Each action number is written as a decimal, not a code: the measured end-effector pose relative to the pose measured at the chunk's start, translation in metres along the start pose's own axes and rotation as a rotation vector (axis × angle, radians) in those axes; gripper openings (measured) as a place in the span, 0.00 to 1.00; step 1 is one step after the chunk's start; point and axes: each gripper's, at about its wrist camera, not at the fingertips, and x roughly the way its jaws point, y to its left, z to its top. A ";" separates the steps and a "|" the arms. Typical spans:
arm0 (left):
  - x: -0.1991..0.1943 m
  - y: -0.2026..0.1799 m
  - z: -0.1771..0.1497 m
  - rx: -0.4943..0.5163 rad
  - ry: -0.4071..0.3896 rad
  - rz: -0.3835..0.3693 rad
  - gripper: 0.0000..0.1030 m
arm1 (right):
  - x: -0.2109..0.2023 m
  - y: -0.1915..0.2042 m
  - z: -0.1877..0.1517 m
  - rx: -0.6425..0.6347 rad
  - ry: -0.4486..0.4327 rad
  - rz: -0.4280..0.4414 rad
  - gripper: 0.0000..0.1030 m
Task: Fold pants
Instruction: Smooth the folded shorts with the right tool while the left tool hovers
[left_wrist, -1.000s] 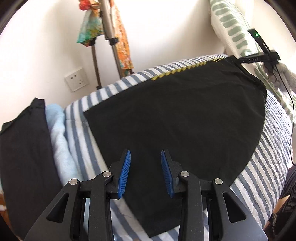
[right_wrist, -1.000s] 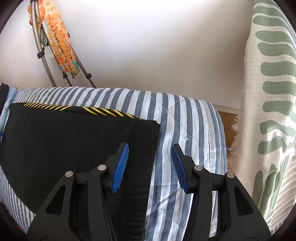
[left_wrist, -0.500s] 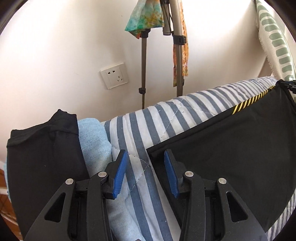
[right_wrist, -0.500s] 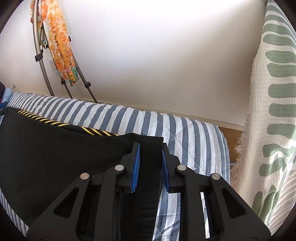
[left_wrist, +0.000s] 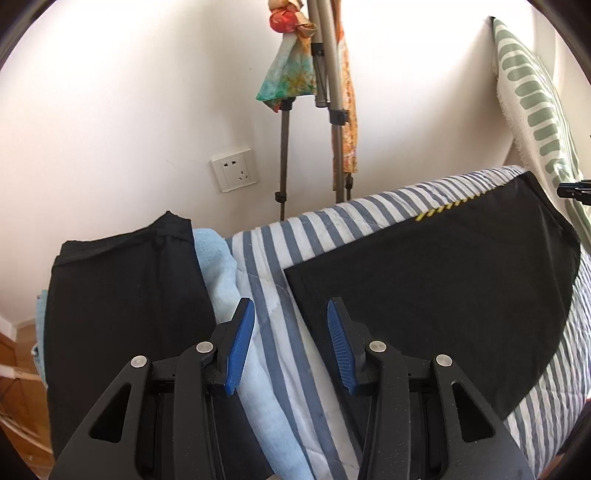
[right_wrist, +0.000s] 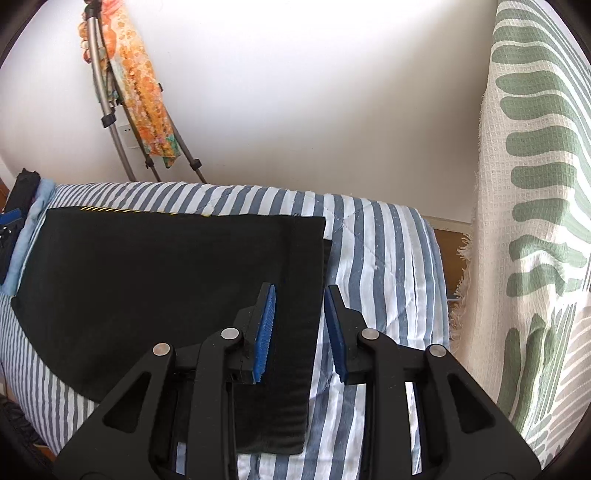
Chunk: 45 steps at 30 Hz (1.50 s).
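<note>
— Half a second back, the right hand-held gripper (right_wrist: 299, 332) was clamped on the edge of the black pants (right_wrist: 166, 280); now its blue pads stand apart with nothing between them, the pants' right edge running under the gap. What about the other one?

— Left hand-held gripper (left_wrist: 290, 341) has widened a little and holds nothing. In its view, from the left: a dark folded garment (left_wrist: 122, 317) fills the lower left, a light blue cloth (left_wrist: 221, 280) lies just beside it, then comes the striped bedspread (left_wrist: 273, 266), and the pants (left_wrist: 436, 295) spread flat across the right half. Their near left corner sits just above the gripper's right finger.

— And in the right view?

— At the far left edge the blue cloth (right_wrist: 31, 236) again, touching the pants' left side. Pants lie flat on the bed, a yellow-and-black striped strip (right_wrist: 110, 209) showing along their far edge. Right of them, bare bedspread (right_wrist: 380, 258), then a cream throw with green marks (right_wrist: 532, 192) hanging down the right side. Upper left, a tripod (right_wrist: 110, 122) draped with an orange scarf (right_wrist: 144, 92).
</note>
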 end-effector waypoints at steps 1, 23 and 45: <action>-0.006 -0.007 -0.007 0.008 0.003 -0.018 0.39 | -0.007 0.005 -0.006 -0.009 0.001 0.014 0.28; -0.030 -0.066 -0.061 0.048 0.001 -0.159 0.39 | -0.023 0.232 -0.119 -0.237 0.037 0.137 0.28; 0.017 -0.049 -0.064 -0.032 0.071 -0.258 0.39 | 0.000 0.258 -0.122 -0.111 0.034 -0.087 0.32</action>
